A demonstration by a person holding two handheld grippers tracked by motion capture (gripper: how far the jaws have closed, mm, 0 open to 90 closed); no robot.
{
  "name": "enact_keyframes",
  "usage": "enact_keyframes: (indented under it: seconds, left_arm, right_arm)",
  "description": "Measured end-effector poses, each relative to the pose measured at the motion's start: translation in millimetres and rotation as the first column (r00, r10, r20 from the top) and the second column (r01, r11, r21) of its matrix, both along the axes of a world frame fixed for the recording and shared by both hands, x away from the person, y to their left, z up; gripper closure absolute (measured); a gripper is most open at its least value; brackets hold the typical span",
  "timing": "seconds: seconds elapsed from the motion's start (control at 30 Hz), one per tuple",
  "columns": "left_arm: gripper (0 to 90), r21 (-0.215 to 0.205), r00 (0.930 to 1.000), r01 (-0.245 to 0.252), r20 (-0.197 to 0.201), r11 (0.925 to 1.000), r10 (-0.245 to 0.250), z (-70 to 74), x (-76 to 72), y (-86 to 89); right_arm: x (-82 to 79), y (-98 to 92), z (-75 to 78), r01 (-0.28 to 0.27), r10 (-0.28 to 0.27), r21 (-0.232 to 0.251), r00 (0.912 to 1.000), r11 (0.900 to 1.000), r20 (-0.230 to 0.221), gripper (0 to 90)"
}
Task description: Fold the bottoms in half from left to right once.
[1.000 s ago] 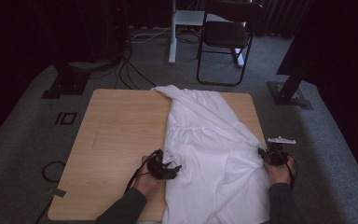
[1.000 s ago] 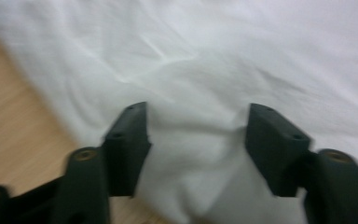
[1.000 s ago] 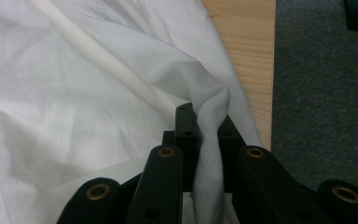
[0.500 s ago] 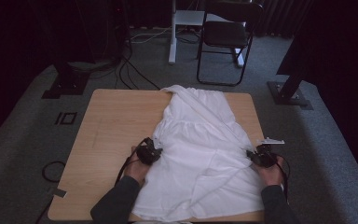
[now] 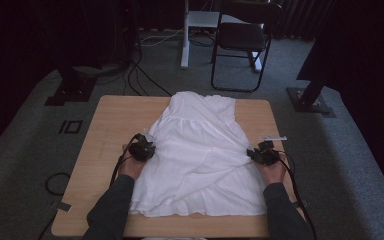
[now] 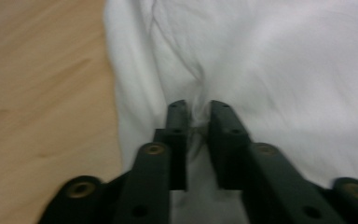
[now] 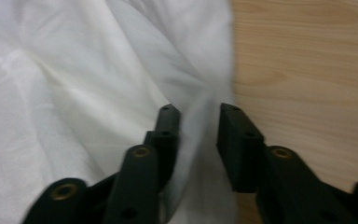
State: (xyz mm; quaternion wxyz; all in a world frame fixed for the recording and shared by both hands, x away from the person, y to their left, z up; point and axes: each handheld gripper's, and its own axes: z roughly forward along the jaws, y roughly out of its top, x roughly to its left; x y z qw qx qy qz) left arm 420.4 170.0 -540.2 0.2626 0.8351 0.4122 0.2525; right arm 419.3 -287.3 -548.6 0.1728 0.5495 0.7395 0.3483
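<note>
Lying spread across the middle and right of the wooden table point(image 5: 105, 125), a white dress point(image 5: 200, 150) ran from its narrow top near the far edge, at the upper centre of the high view, down to a ruffled hem close to the near edge at the bottom. Its skirt was creased, with one long fold crossing diagonally from the left side toward the lower right.

At the left of that view, the left gripper point(image 5: 143, 148) sat on the dress's left edge, just where cloth met bare wood. In the left gripper view point(image 6: 196, 114) its jaws stood narrow, having just been opening a little, with a thin gathered ridge of white cloth between them; whether the pads pressed on it could not be told through the blur.

At the right, the right gripper point(image 5: 261, 154) rested on the dress's right edge. In the right gripper view point(image 7: 196, 116) its jaws stood somewhat apart, having just been opening, with the hem's edge rising loosely in the gap and bare wood to the right of it.

Both sleeves point(image 5: 111, 205) entered from the bottom of the high view.
</note>
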Motion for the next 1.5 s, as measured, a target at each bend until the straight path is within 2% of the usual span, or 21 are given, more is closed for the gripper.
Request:
enact_keyframes:
  seconds: [0.07, 0.1, 0.13, 0.23, 0.3, 0.37, 0.43, 0.47, 0.67, 0.73, 0.8, 0.93, 1.07, 1.17, 1.2, 1.23, 1.27, 1.3, 1.33, 1.4, 1.5]
  left_arm:
    - [66.7, -0.025, 0.9995, 0.024, 0.019, 0.9994, -0.023, 1.4, -11.9, 3.2]
    - [65.4, -0.033, 0.9994, 0.027, 0.021, 0.9991, -0.026, 2.6, -20.2, 6.7]
    - [63.0, -0.045, 0.9995, 0.023, 0.022, 0.9987, -0.022, 3.7, -25.3, 9.4]
    - [57.5, -0.097, 0.9991, 0.008, 0.042, 0.9952, -0.004, 10.5, -46.2, 24.7]
    - [54.7, -0.134, 0.9983, -0.013, 0.054, 0.9909, 0.021, 14.5, -57.3, 33.9]
    - [53.0, -0.173, 0.9976, -0.017, 0.063, 0.9848, 0.028, 16.3, -68.2, 40.8]
    - [51.4, -0.170, 0.9971, -0.018, 0.070, 0.9853, 0.031, 16.0, -74.8, 42.6]
    - [50.8, -0.170, 0.9969, -0.019, 0.073, 0.9853, 0.031, 15.6, -77.1, 43.4]
    - [49.8, -0.166, 0.9974, -0.018, 0.066, 0.9859, 0.029, 9.3, -80.3, 41.8]
    - [49.6, -0.165, 0.9977, -0.013, 0.064, 0.9862, 0.024, 7.8, -80.1, 39.2]
    - [49.4, -0.156, 0.9979, -0.002, 0.064, 0.9877, 0.012, 6.3, -80.7, 35.1]
    - [49.2, -0.152, 0.9983, 0.013, 0.059, 0.9883, -0.004, 3.8, -83.6, 29.9]
    - [49.0, -0.149, 0.9986, 0.021, 0.052, 0.9886, -0.013, 1.0, -87.8, 27.7]
    - [48.9, -0.150, 0.9983, 0.034, 0.051, 0.9881, -0.026, -1.2, -91.8, 25.0]
    - [48.8, -0.152, 0.9983, 0.034, 0.051, 0.9878, -0.026, -2.1, -92.8, 23.7]
    - [48.7, -0.147, 0.9982, 0.041, 0.048, 0.9883, -0.034, -2.9, -94.5, 21.9]
    - [48.6, -0.144, 0.9980, 0.047, 0.049, 0.9885, -0.040, -3.4, -96.1, 20.2]
    - [48.6, -0.140, 0.9975, 0.053, 0.053, 0.9887, -0.045, -3.8, -98.2, 18.4]
    - [48.4, -0.137, 0.9973, 0.057, 0.055, 0.9889, -0.050, -3.7, -98.9, 18.0]
    - [48.2, -0.139, 0.9969, 0.064, 0.054, 0.9882, -0.057, -3.5, -101.9, 16.7]
    - [47.4, -0.136, 0.9966, 0.069, 0.055, 0.9883, -0.062, -3.2, -104.7, 15.9]
  right_arm:
    - [-6.7, -14.9, 0.2, 0.049, -0.049, -0.009, 0.9988, 0.999, -0.005, 59.7]
    - [-9.7, -21.3, 0.2, 0.060, -0.060, 0.001, 0.9982, 0.998, -0.007, 57.6]
    - [-15.8, -31.8, 1.2, 0.075, -0.075, 0.035, 0.9972, 0.997, -0.001, 56.7]
    - [-28.5, -47.0, 8.0, 0.114, -0.116, 0.059, 0.9928, 0.992, 0.029, 52.7]
    - [-36.1, -56.6, 16.5, 0.138, -0.146, 0.130, 0.9875, 0.982, 0.059, 50.1]
    - [-40.6, -60.8, 24.5, 0.134, -0.152, 0.177, 0.9845, 0.975, 0.088, 47.1]
    - [-43.6, -63.0, 31.8, 0.120, -0.148, 0.221, 0.9824, 0.968, 0.113, 44.8]
    - [-44.5, -63.3, 35.2, 0.122, -0.153, 0.226, 0.9806, 0.966, 0.123, 43.0]
    - [-47.1, -51.0, 46.0, 0.046, -0.070, 0.149, 0.9849, 0.988, 0.158, 31.0]
    - [-48.1, -45.0, 47.6, 0.029, -0.049, 0.118, 0.9842, 0.993, 0.170, 32.5]
    - [-47.8, -34.0, 46.0, -0.031, 0.014, 0.103, 0.9872, 0.994, 0.159, 35.0]
    - [-44.0, 1.3, 32.6, -0.133, 0.129, 0.029, 0.9864, 0.991, 0.101, 36.2]
    - [-36.5, 27.5, 17.9, -0.189, 0.189, -0.009, 0.9797, 0.982, 0.066, 36.2]
    - [-29.8, 41.1, 9.0, -0.206, 0.208, -0.044, 0.9774, 0.977, 0.037, 36.3]
    - [-25.7, 45.2, 4.8, -0.210, 0.211, -0.060, 0.9775, 0.976, 0.010, 39.4]
    - [-23.9, 47.1, 2.6, -0.213, 0.213, -0.068, 0.9770, 0.975, -0.008, 46.5]
    - [-23.7, 49.4, 0.7, -0.238, 0.237, -0.077, 0.9711, 0.968, -0.031, 62.0]
    - [-26.3, 50.4, 1.0, -0.271, 0.269, -0.082, 0.9626, 0.959, -0.035, 73.3]
    - [-31.1, 50.1, 3.5, -0.284, 0.282, -0.094, 0.9587, 0.954, -0.035, 82.9]
    - [-39.2, 44.7, 9.7, -0.278, 0.278, -0.097, 0.9604, 0.956, -0.015, 89.1]
    - [-56.5, 26.6, 23.2, -0.261, 0.264, -0.077, 0.9638, 0.962, 0.034, 89.4]
